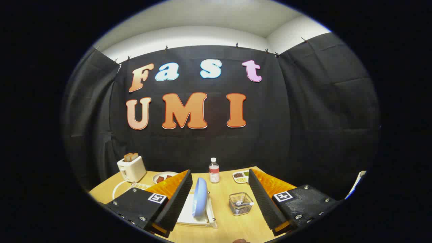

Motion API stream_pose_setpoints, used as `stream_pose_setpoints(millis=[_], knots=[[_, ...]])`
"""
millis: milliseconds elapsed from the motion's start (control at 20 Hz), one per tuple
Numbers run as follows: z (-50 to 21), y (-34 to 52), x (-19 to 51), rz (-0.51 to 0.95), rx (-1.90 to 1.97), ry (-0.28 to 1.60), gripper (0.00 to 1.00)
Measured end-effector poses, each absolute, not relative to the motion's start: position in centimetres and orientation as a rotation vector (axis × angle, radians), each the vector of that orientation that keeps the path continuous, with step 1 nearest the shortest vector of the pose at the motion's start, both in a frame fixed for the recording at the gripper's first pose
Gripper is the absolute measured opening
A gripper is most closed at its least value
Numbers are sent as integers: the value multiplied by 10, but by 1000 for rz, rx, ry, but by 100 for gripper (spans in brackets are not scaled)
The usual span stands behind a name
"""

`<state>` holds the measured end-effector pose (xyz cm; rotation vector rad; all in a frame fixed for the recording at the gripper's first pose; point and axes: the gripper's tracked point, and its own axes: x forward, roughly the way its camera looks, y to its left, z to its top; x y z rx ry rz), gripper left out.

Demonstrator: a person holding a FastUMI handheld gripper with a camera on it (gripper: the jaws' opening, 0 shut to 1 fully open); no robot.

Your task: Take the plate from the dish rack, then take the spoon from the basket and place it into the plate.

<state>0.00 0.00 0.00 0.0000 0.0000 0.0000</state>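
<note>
A light blue plate [199, 196] stands on edge in a white dish rack [194, 216] on the wooden table [222, 202], just inside my left finger. A small wire basket [240, 204] holds a metal spoon [243, 203] and sits a little to the right of the rack, closer to my right finger. My gripper [219, 199] is open and hovers above the table's near side; rack and basket both lie between its spread fingers, with nothing held.
A white toaster [131, 167] with bread stands at the far left, beside a plate of food [163, 177]. A clear bottle [214, 170] and a divided snack tray [240, 176] stand at the table's far edge against the black cloth wall.
</note>
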Motion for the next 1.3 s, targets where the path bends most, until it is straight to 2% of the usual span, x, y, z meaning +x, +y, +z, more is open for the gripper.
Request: stream_pose_setpoints(millis=[650, 950, 1300], knots=[[3, 17, -9, 25, 24, 49, 99], [2, 8, 1, 1, -3, 57, 99], [-23, 31, 36, 75, -49, 154, 99]])
